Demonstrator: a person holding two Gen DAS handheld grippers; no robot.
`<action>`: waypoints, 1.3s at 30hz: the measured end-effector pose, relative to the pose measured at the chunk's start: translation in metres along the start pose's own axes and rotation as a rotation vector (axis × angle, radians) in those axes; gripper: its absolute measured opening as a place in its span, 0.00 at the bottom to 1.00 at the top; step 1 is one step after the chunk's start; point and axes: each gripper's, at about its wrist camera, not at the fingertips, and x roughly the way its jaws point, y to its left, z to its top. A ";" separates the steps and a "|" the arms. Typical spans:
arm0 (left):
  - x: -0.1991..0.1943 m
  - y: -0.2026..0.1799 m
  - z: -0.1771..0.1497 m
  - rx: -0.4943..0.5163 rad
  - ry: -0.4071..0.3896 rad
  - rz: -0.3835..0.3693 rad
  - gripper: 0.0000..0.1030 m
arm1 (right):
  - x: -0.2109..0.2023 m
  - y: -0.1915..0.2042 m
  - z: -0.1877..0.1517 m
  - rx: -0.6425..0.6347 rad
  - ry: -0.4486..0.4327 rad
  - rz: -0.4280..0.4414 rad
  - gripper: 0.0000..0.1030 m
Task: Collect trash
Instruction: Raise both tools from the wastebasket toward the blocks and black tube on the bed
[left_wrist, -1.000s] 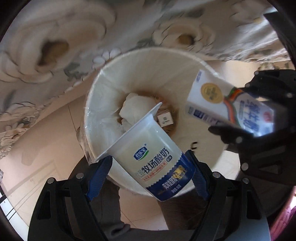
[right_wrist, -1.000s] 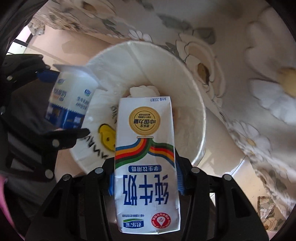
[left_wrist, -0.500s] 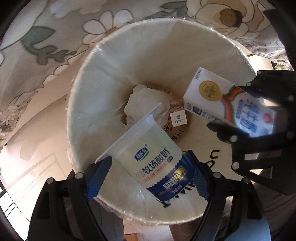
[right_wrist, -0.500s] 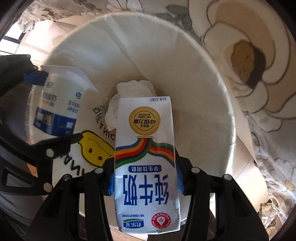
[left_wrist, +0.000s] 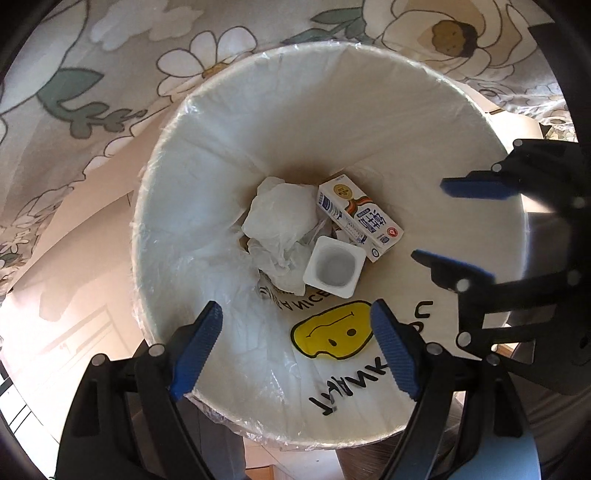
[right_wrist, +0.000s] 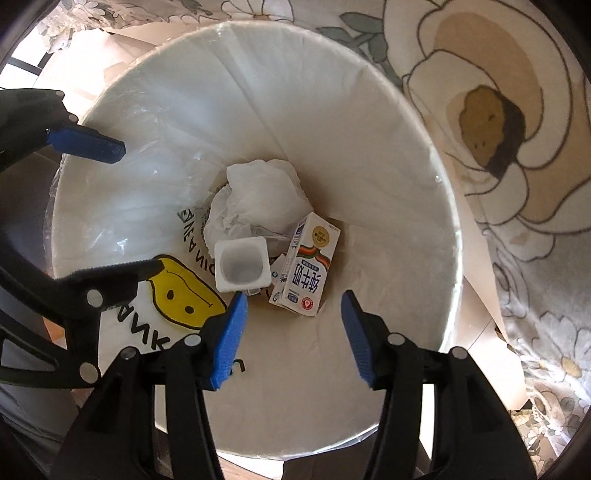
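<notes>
Floral cloth behind white round lined bin (left_wrist: 461, 110) | white square yogurt cup (left_wrist: 334, 266) and white printed milk carton (left_wrist: 360, 218) lie at its bottom beside crumpled tissue (left_wrist: 280, 229) | your left gripper (left_wrist: 295, 343) and right gripper (right_wrist: 293, 332) hang above, fingers apart, empty, likely so trash drops clear.

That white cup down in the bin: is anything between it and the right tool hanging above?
Nothing. In the right wrist view, the yogurt cup sits open-side up beyond the open right tool, beside the milk carton; only air shows between.
</notes>
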 end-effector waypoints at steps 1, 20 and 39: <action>-0.002 0.000 -0.001 0.000 -0.003 0.004 0.82 | -0.001 0.001 0.000 0.002 -0.001 0.002 0.53; -0.130 0.011 -0.058 -0.114 -0.191 0.036 0.87 | -0.110 0.009 -0.060 0.016 -0.125 -0.046 0.68; -0.334 0.015 -0.059 -0.132 -0.549 0.131 0.87 | -0.342 -0.012 -0.102 -0.006 -0.513 -0.155 0.71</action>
